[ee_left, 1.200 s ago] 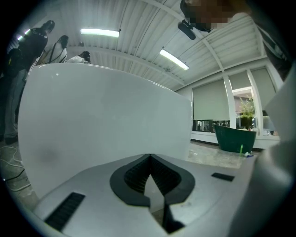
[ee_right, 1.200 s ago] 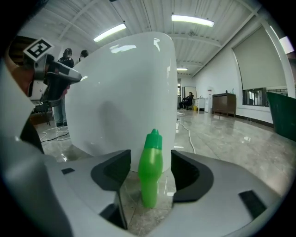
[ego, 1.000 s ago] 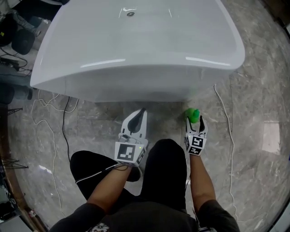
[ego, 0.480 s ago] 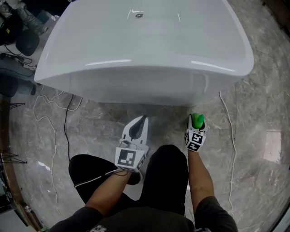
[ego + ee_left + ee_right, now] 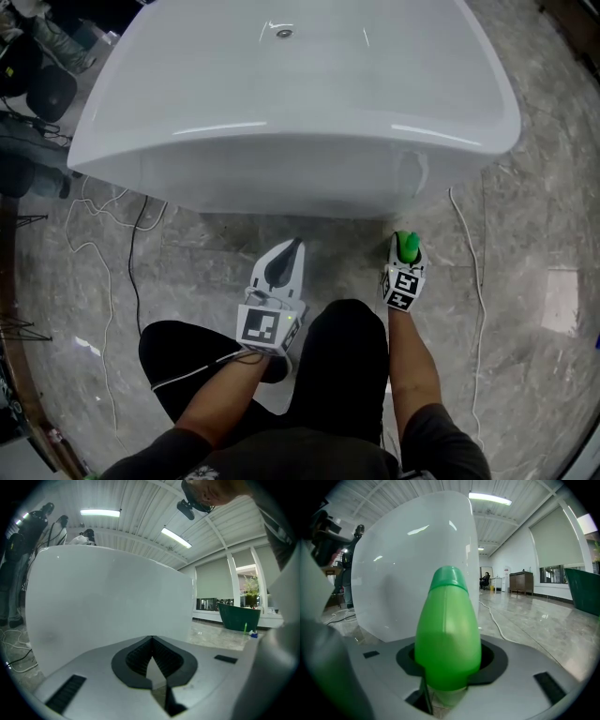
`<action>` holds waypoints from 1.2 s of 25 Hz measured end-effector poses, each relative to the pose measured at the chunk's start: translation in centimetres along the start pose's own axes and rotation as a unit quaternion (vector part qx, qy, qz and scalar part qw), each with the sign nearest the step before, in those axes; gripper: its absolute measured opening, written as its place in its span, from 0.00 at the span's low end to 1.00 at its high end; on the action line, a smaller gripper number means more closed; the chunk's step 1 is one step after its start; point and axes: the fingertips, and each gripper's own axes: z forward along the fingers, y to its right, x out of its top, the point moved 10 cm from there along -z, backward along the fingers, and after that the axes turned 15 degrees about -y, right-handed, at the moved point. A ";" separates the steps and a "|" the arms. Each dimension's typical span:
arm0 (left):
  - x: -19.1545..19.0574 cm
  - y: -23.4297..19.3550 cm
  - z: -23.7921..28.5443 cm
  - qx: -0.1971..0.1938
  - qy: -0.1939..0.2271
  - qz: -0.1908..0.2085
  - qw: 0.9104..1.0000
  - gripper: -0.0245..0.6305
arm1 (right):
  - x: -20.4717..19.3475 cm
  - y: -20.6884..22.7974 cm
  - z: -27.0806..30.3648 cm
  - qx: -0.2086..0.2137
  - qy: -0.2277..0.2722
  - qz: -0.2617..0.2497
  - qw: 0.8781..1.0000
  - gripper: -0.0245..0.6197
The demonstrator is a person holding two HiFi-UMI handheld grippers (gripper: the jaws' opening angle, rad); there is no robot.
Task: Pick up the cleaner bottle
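Observation:
The cleaner bottle (image 5: 407,244) is bright green with a rounded cap and stands on the marble floor just in front of the white bathtub (image 5: 291,103). My right gripper (image 5: 406,256) has it between its jaws; those jaws have just been closing. In the right gripper view the bottle (image 5: 447,630) fills the gap and both pads (image 5: 490,660) lie against its sides. My left gripper (image 5: 295,246) hovers over the floor to the left, shut and holding nothing. Its pads (image 5: 161,656) meet at the tip, facing the tub wall (image 5: 108,597).
The tub's curved wall (image 5: 393,578) stands close behind the bottle. Thin white cables trail over the floor at left (image 5: 112,281) and right (image 5: 478,281). The person's dark-trousered legs (image 5: 347,347) are between the two arms. A green tub (image 5: 239,616) sits far off.
My right gripper moved forward until the green bottle sat between its jaws, and the jaws narrowed onto it. The left gripper kept its place.

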 end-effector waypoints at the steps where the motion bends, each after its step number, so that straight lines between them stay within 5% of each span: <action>1: 0.0 0.0 0.0 -0.001 0.000 0.000 1.000 0.05 | 0.3 -0.1 -0.3 0.002 0.005 0.000 1.000 0.35; 9: 0.5 -0.6 -0.2 -0.004 -0.002 -0.005 1.000 0.05 | 4.2 -1.2 -4.5 0.016 0.039 -0.036 0.998 0.34; 14: 5.1 -1.3 -1.6 0.004 -0.013 -0.039 0.999 0.05 | 10.9 -2.4 -11.2 0.014 0.053 -0.051 0.997 0.34; 21: 17.1 1.0 -6.9 -0.022 -0.029 -0.033 0.999 0.05 | 23.6 -4.1 -23.8 0.013 0.068 -0.035 0.997 0.34; 30: 36.6 4.7 -20.0 -0.012 -0.026 -0.026 0.999 0.05 | 40.8 -5.9 -43.8 -0.004 0.080 -0.019 0.997 0.34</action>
